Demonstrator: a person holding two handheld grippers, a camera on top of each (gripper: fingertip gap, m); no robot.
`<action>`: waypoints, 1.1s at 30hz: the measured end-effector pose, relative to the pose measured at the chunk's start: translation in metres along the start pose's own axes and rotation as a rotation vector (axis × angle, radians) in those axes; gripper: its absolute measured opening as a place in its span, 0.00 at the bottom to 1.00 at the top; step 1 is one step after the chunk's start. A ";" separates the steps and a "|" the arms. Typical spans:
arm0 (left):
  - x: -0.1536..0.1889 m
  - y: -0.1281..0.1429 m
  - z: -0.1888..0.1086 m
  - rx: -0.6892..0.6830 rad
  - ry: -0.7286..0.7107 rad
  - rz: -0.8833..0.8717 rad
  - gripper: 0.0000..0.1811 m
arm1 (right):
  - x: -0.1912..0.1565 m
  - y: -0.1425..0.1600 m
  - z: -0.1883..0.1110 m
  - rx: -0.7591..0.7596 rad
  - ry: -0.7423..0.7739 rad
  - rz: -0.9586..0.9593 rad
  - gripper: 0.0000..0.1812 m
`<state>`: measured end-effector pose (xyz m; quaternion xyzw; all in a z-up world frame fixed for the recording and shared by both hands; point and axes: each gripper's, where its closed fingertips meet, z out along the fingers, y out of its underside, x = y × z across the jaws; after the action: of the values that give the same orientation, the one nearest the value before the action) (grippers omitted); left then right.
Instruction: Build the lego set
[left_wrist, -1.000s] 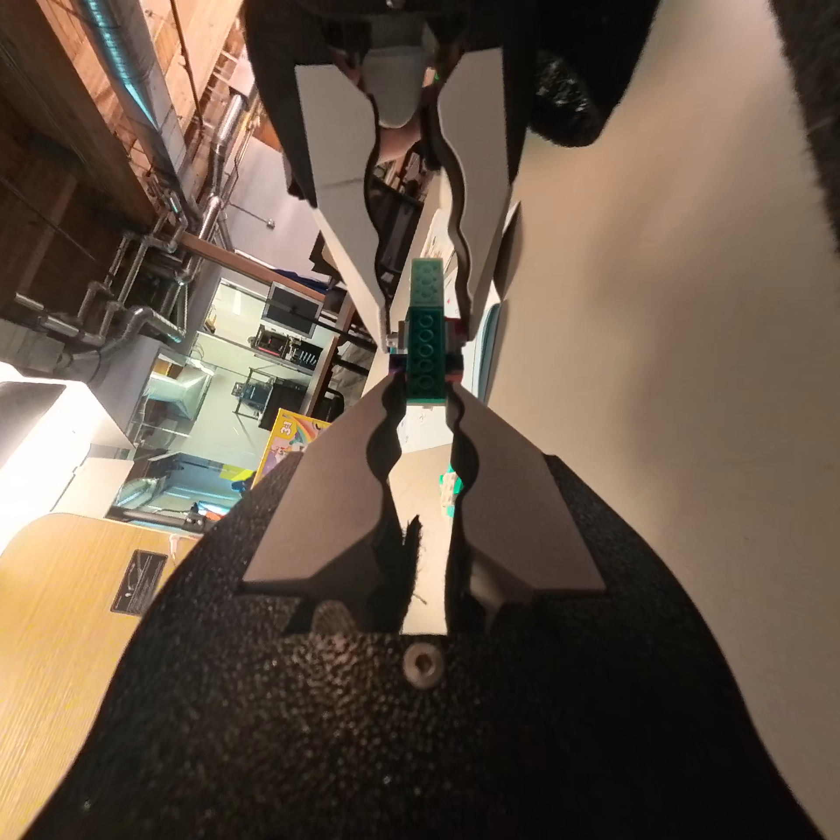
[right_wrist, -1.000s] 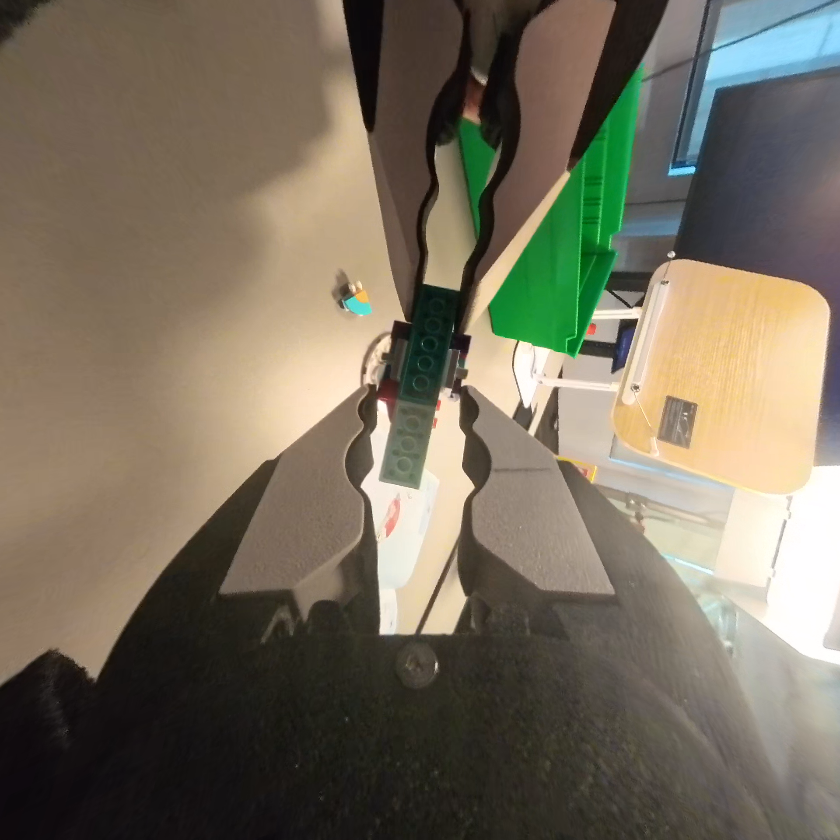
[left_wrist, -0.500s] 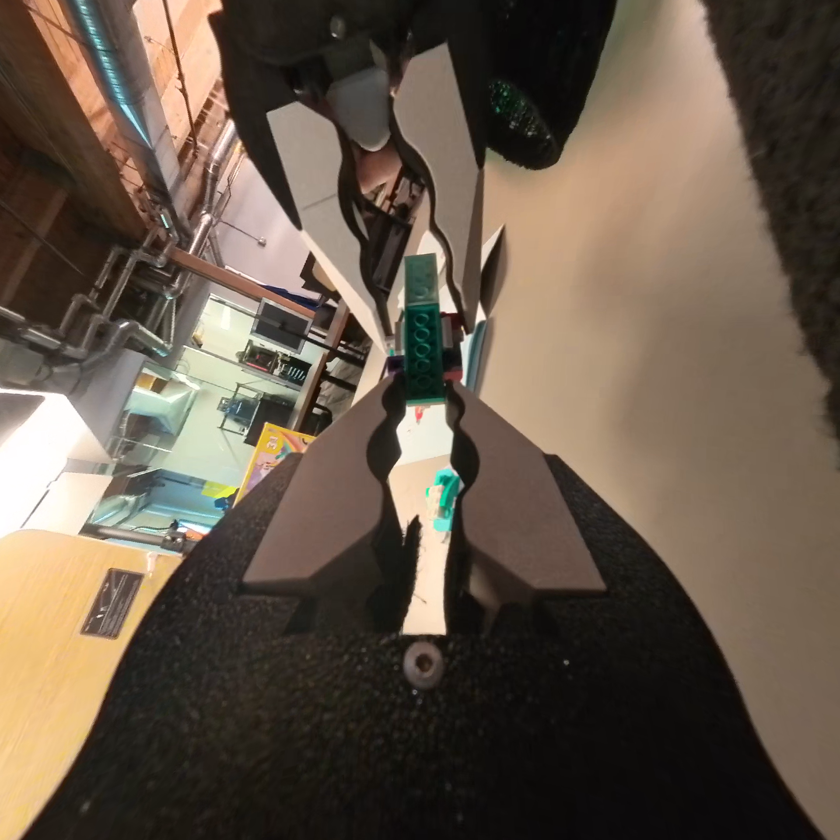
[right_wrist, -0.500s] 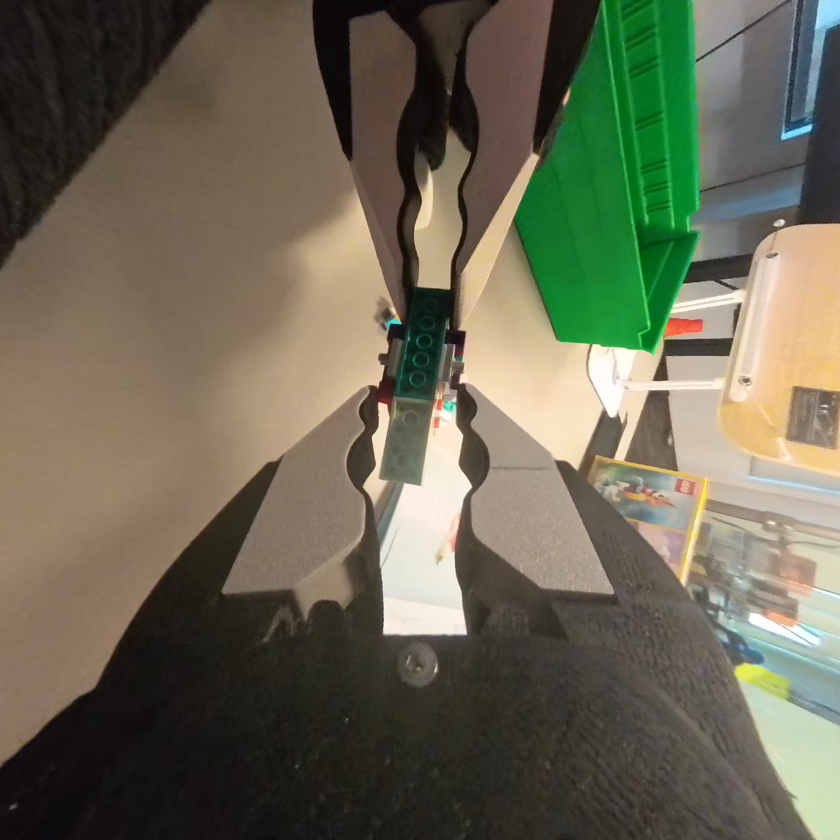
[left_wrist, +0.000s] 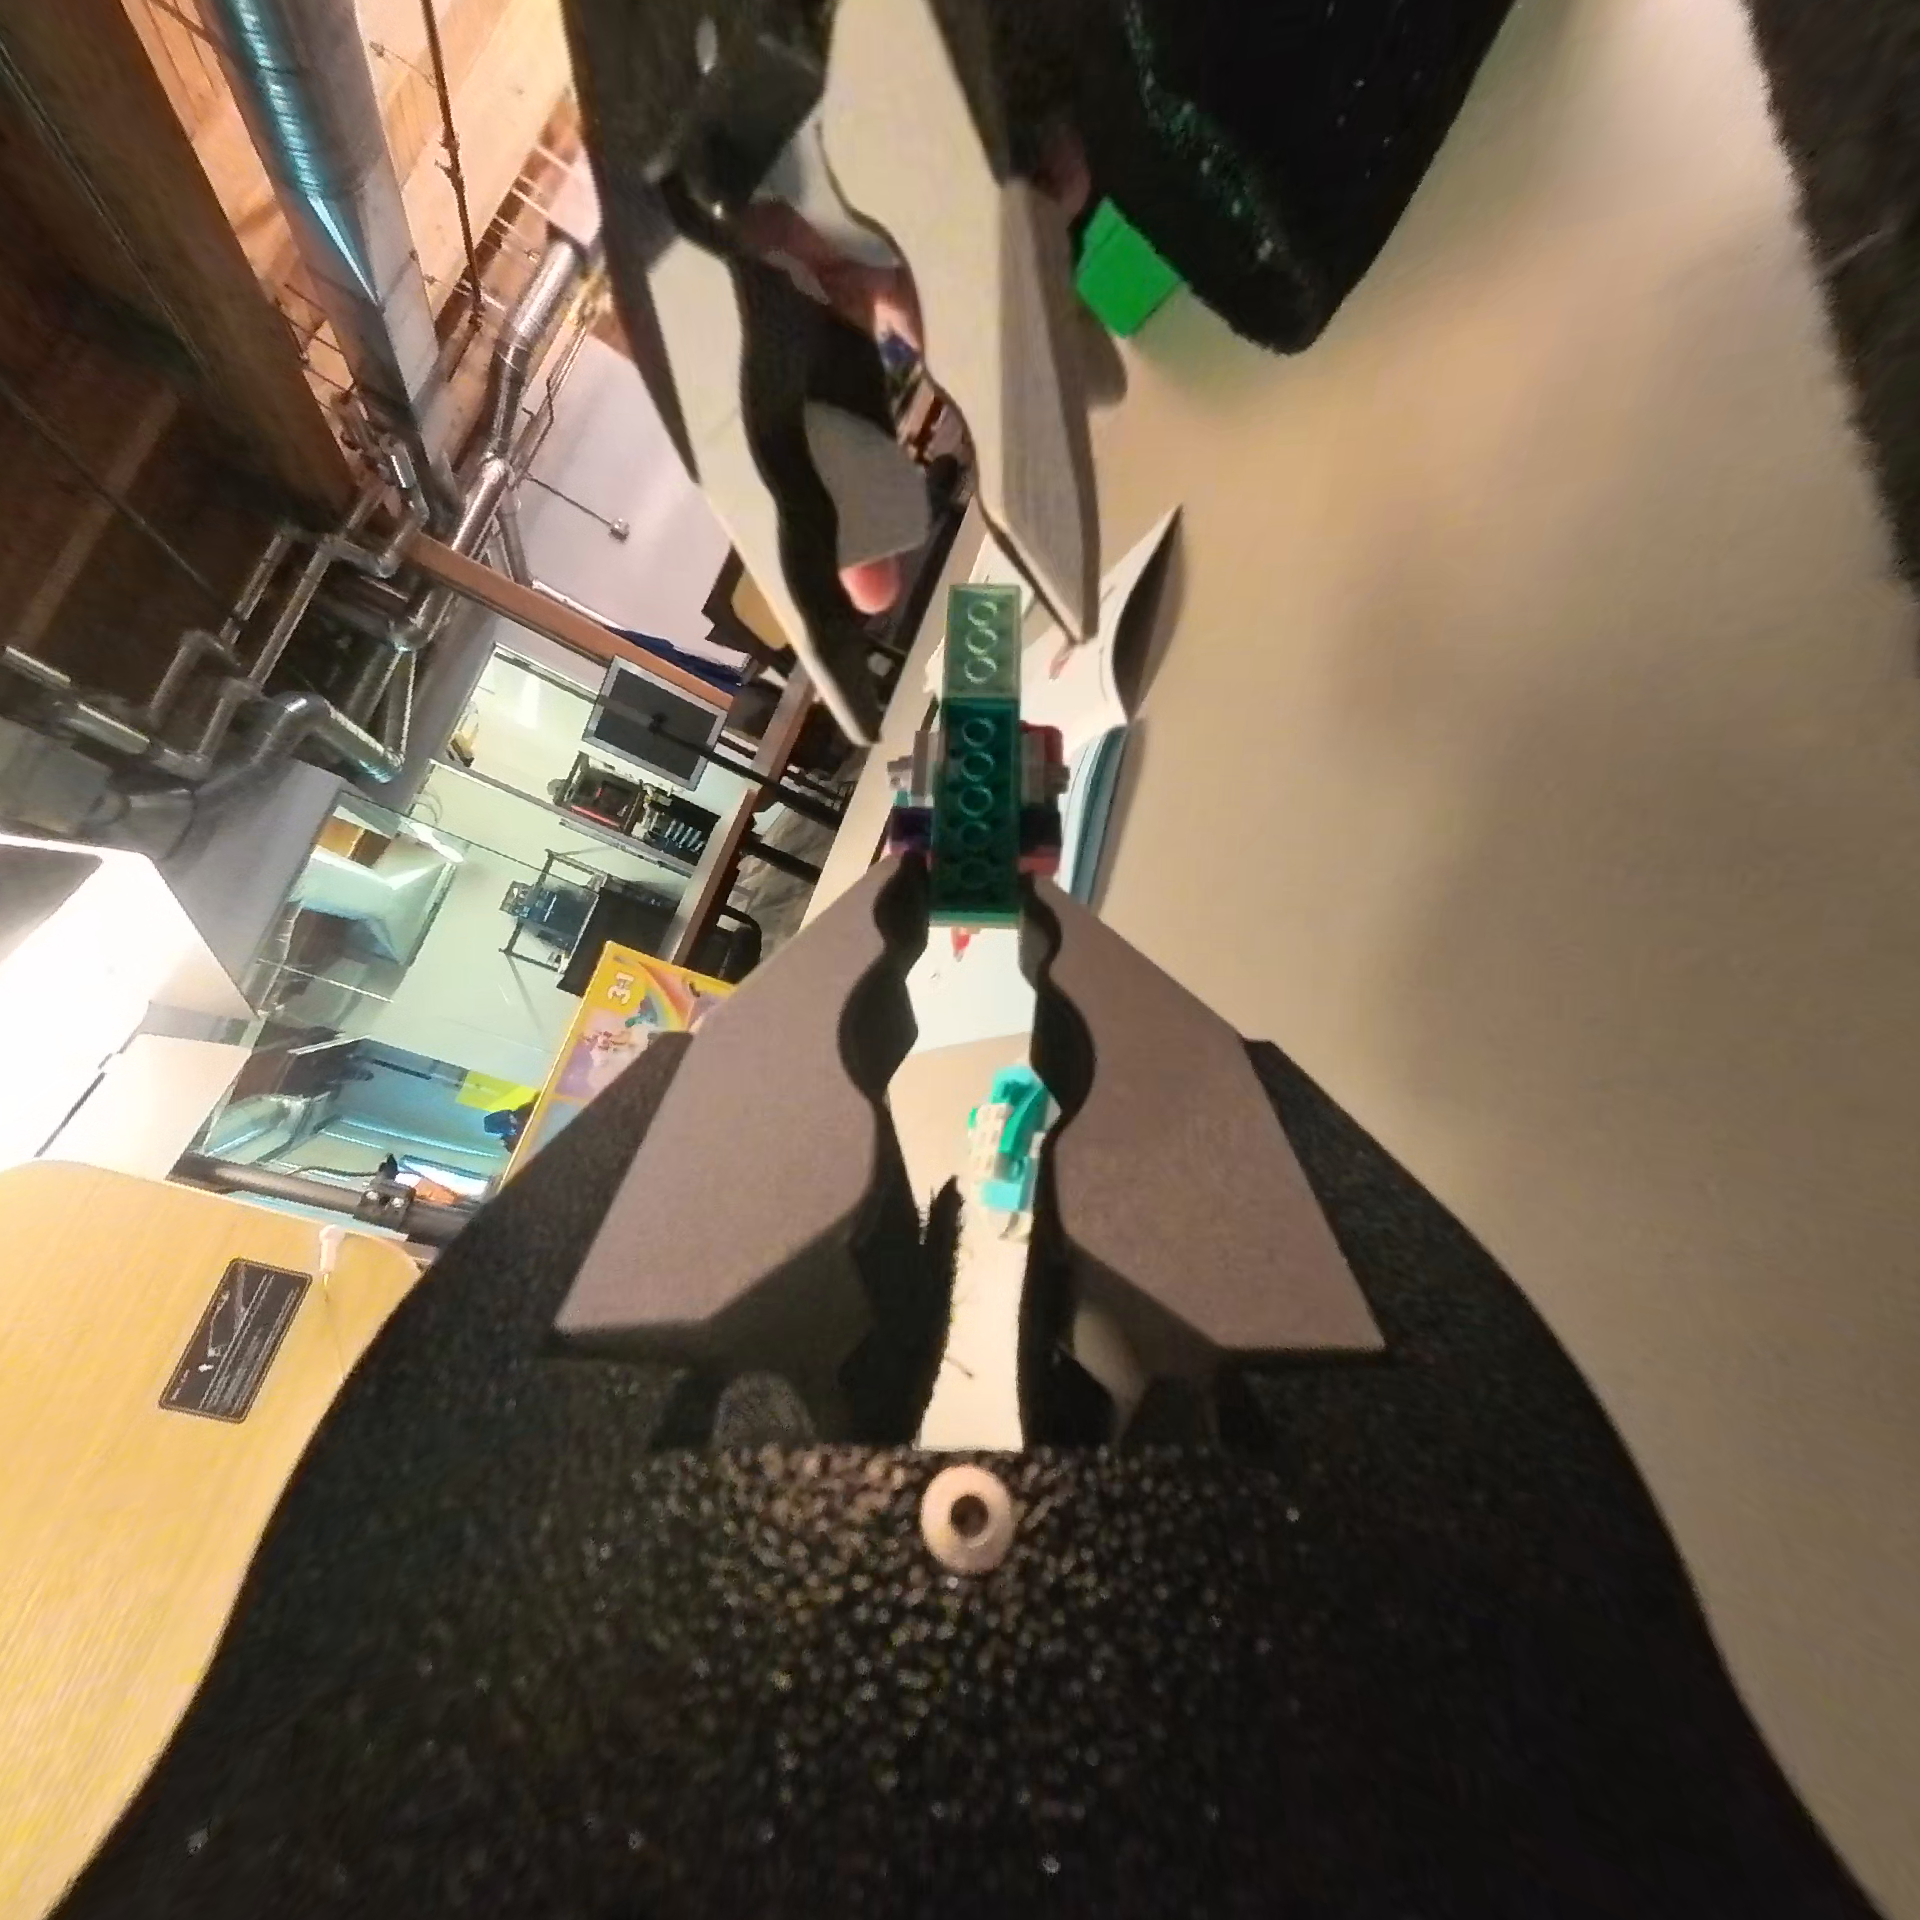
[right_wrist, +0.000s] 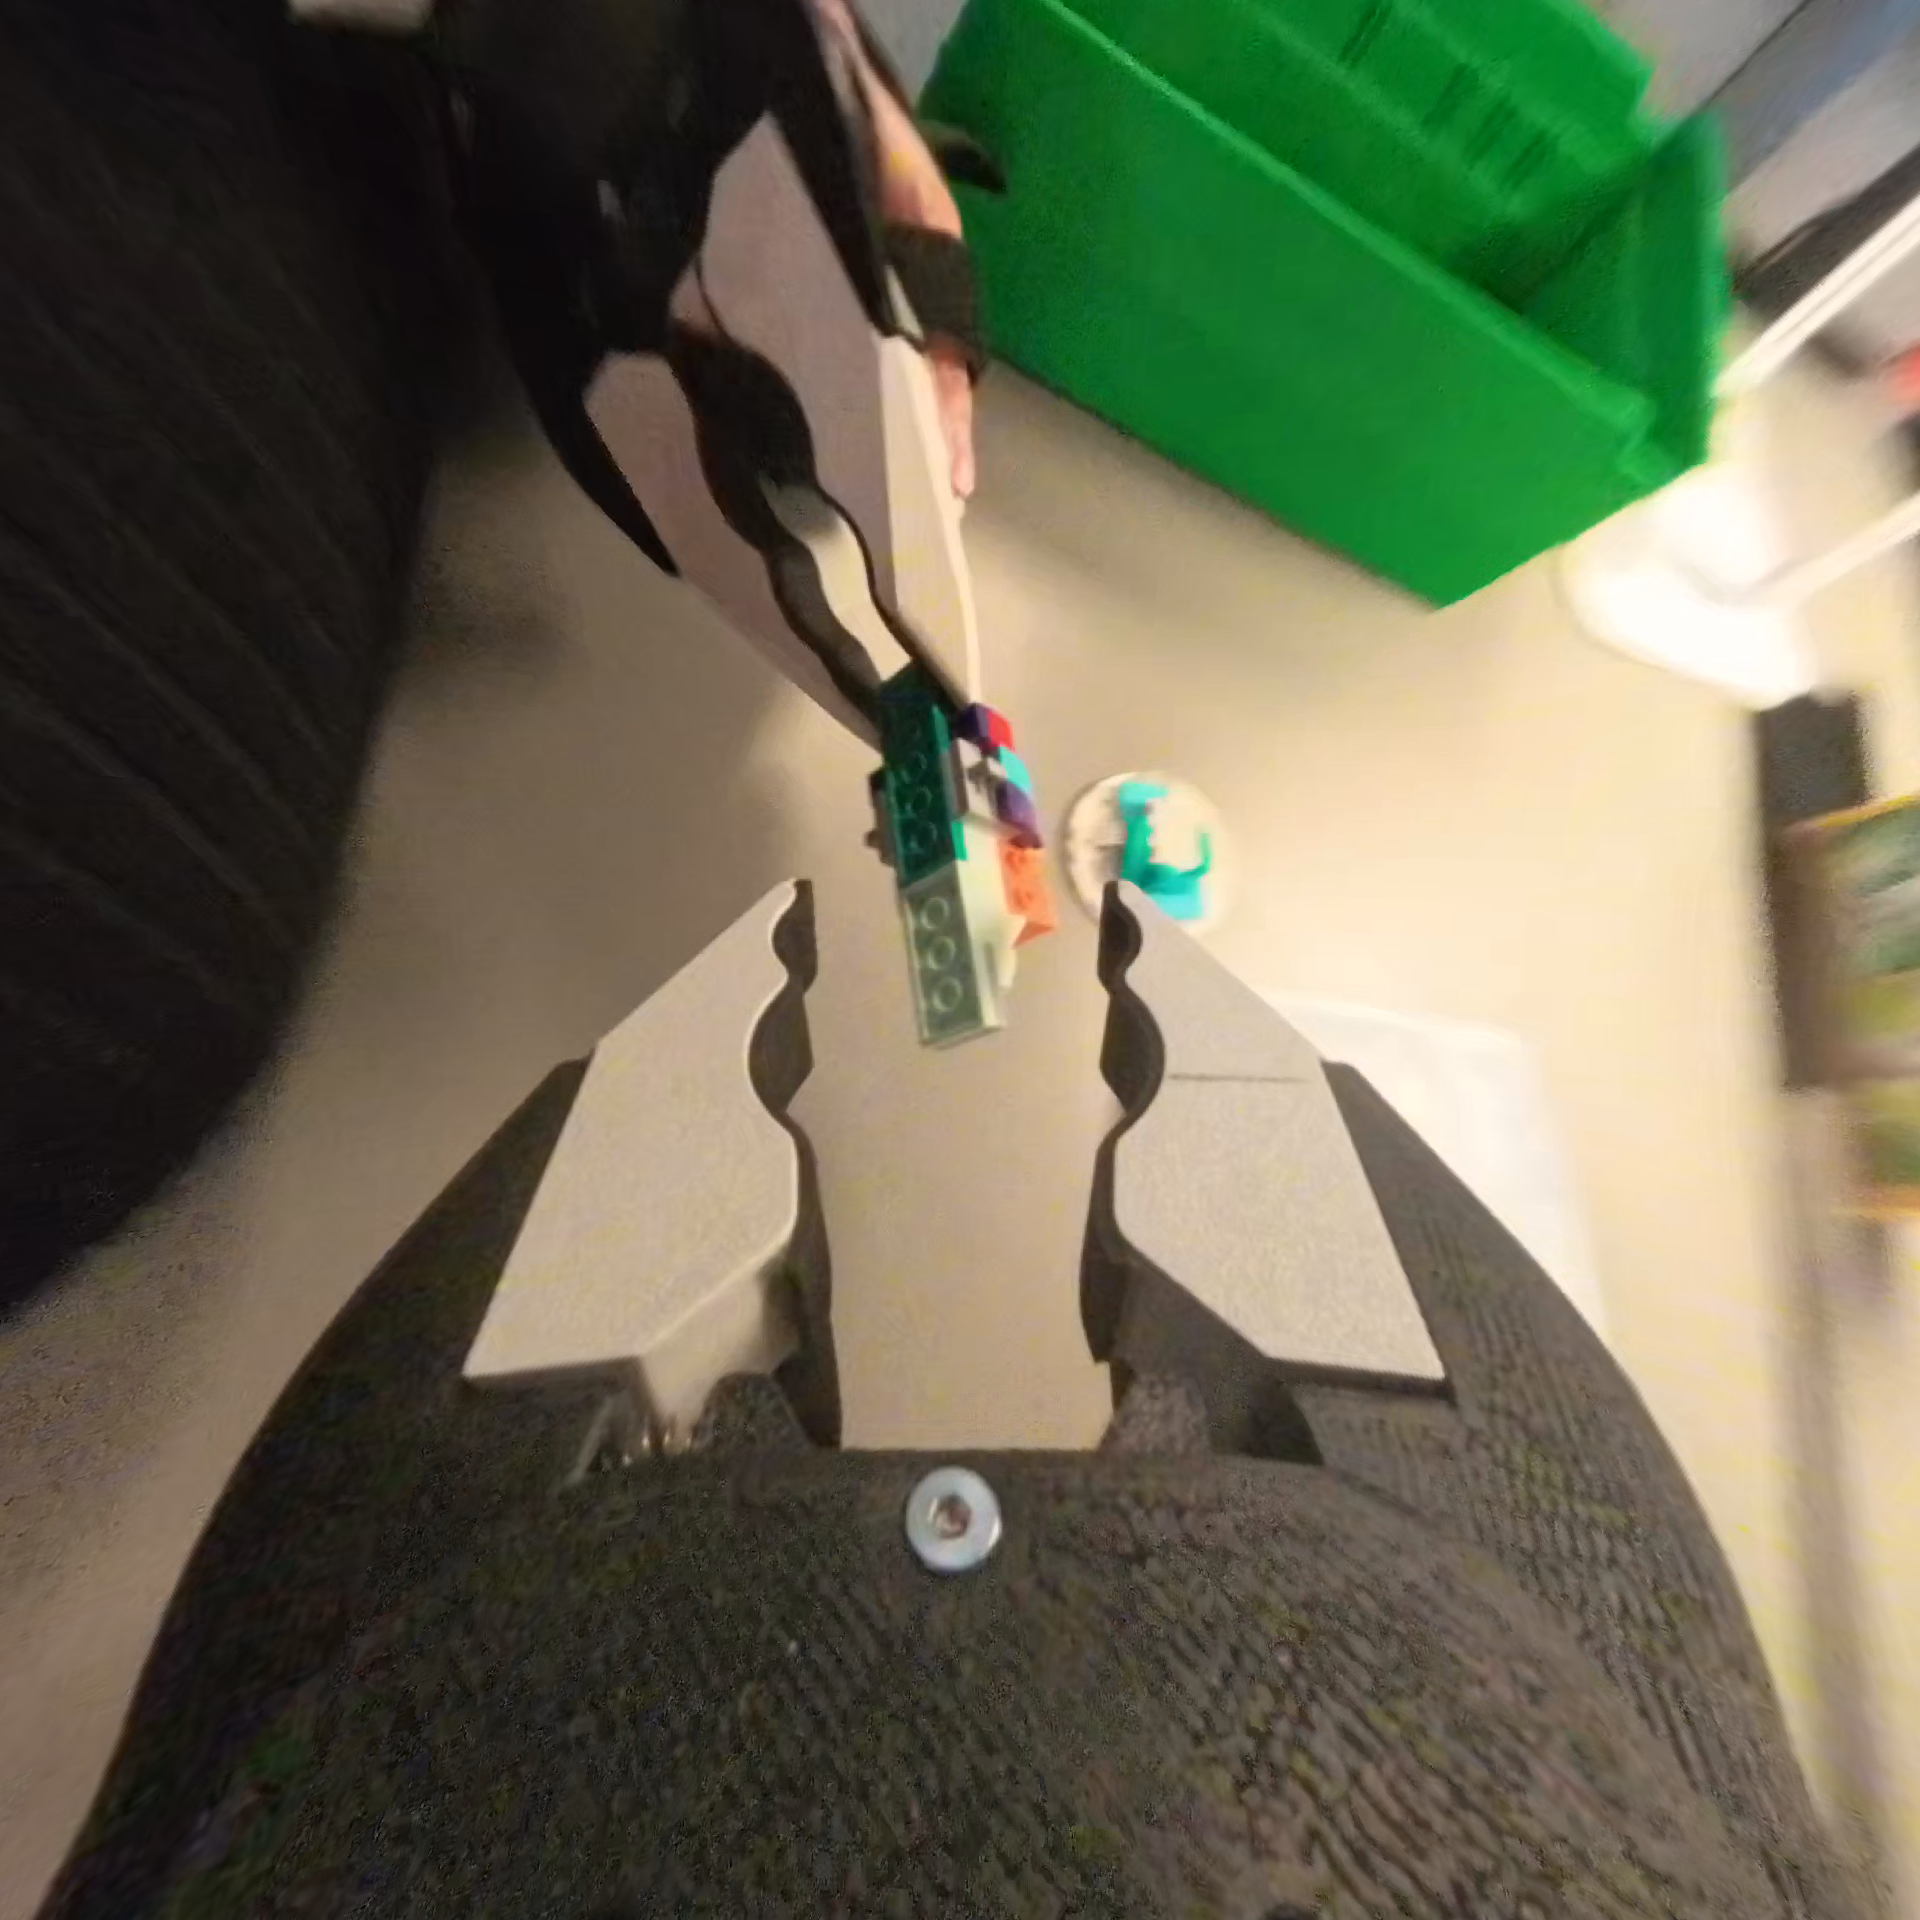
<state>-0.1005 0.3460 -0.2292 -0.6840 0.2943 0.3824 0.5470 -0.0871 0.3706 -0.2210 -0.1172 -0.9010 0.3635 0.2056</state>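
right wrist view: one lego assembly (right_wrist: 951, 852) pinched by left gripper (right_wrist: 914, 691); right gripper (right_wrist: 951, 899) spread wide, empty.

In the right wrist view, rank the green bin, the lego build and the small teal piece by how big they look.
1. green bin, by far the largest.
2. lego build, held in the left claw.
3. small teal piece, smallest, though it lies farther away, on the table.
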 end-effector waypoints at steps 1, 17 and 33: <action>0.002 -0.002 0.001 0.007 0.009 0.002 0.08 | -0.003 0.001 -0.002 0.033 -0.060 0.120 0.30; 0.018 -0.033 0.030 0.095 0.136 0.046 0.08 | -0.016 0.035 -0.033 0.230 -0.135 0.561 0.11; 0.033 -0.013 0.049 -0.024 0.270 -0.560 0.27 | -0.001 0.106 -0.016 0.084 0.214 0.155 0.09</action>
<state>-0.0821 0.3968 -0.2555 -0.7896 0.1599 0.1257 0.5790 -0.0724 0.4550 -0.2855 -0.2159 -0.8461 0.4011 0.2766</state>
